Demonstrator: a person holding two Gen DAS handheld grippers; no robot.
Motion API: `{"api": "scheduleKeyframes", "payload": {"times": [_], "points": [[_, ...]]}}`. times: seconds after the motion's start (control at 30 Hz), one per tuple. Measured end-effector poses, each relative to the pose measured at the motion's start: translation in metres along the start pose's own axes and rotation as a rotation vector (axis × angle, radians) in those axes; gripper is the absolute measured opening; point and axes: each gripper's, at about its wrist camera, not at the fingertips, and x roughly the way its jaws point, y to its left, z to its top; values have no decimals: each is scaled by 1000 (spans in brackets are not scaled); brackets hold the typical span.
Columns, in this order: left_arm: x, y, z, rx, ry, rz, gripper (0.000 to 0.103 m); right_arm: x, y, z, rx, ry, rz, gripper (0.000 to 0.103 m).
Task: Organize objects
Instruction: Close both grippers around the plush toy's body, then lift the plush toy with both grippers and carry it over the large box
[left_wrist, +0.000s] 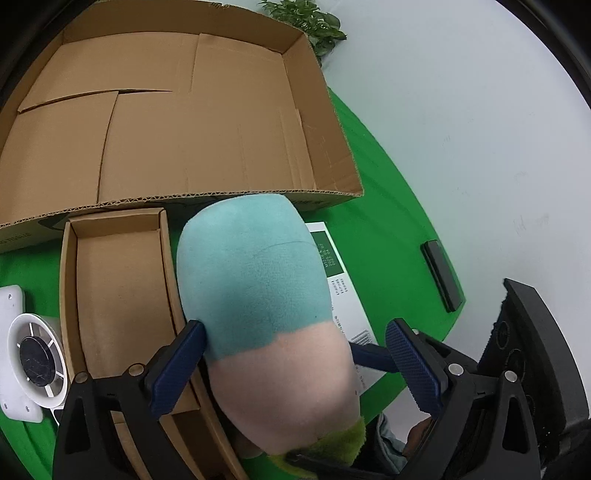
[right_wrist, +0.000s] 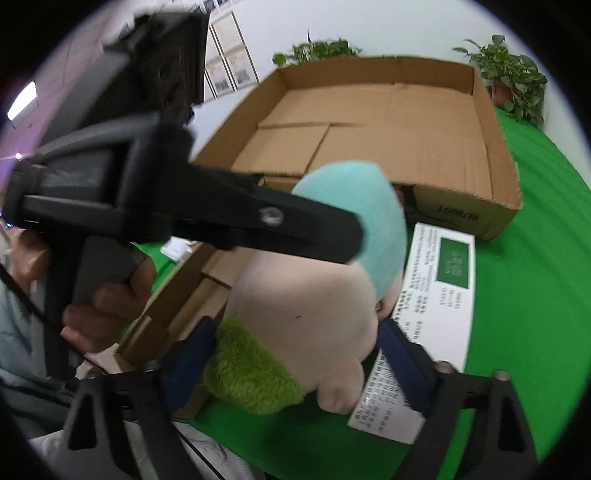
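At the far left of the left wrist view a white round fan unit (left_wrist: 31, 356) lies on the green tablecloth (left_wrist: 388, 236). Just right of it sits a small open cardboard box (left_wrist: 122, 295), its far end against the front wall of the large shallow cardboard tray (left_wrist: 177, 122), whose floor shows only flattened flaps. The left gripper (left_wrist: 295, 362) has its blue-padded fingers (left_wrist: 177, 365) spread wide, one on each side of the plush toy (left_wrist: 258, 295); the left pad meets the toy's teal flank, while the right pad stands apart from it, so the jaws are not clamped. The toy is teal at its far end, pale pink in the middle and green and shaggy at its near end, and it lies over the right wall of the small box and a white printed carton (left_wrist: 343, 295). Further right a dark flat bar (left_wrist: 441, 275) rests at the cloth's edge. In the right wrist view the right gripper (right_wrist: 295, 363) is clamped on the plush toy (right_wrist: 306, 295) at its pink and green end, with the white printed carton (right_wrist: 439, 280) just beside and beneath it. The large tray (right_wrist: 369, 122) stands beyond, with potted plants (right_wrist: 513, 74) behind it.
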Motion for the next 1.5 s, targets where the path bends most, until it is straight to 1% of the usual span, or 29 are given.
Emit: {"api": "scheduleKeyframes", "payload": {"times": [0.03,0.13,0.2,0.27,0.43,0.5,0.57,0.6,0.67,0.73,0.87,0.97,1.0,1.17,1.3,1.47,1.5], "points": [[1,-1,-1,1,-1,-4,98,5,0,1,14,14,16,85],[5,-5,-5,-12,13,-20,97,10,-1,2,32,24,1,85],[15,-7,-9,-13,30,-8,96,12,-2,2,37,32,-7,85],[19,-9,-10,-16,32,-4,96,12,-1,1,38,36,-9,84],[16,-4,-7,-15,40,9,95,11,3,-1,34,32,-23,76],[14,-4,-7,-16,39,23,86,10,3,-2,43,30,-24,73],[13,-8,-10,-5,35,45,68,9,3,-3,61,29,-27,70],[12,-9,-10,1,29,64,64,8,2,-3,71,26,-29,68],[12,-10,-10,4,22,63,60,5,1,-3,90,12,-29,65],[10,-13,-12,13,12,66,60,2,2,-3,97,-2,-32,63],[7,-18,-16,27,-2,74,59,-6,7,-4,102,-25,-23,61],[-2,-26,-15,47,-29,79,58,-13,11,-3,100,-51,-27,60],[-10,-33,-16,60,-50,83,58,-17,13,-2,97,-65,-29,59],[-43,-55,-12,112,-133,104,58,-41,22,7,63,-163,-38,59],[-73,-77,-1,148,-211,127,58,-59,30,23,14,-236,-39,59],[-114,-88,20,169,-310,147,58,-54,49,45,-72,-304,-50,59],[-127,-83,24,172,-338,152,58,-52,51,36,-91,-315,-53,59]]}}
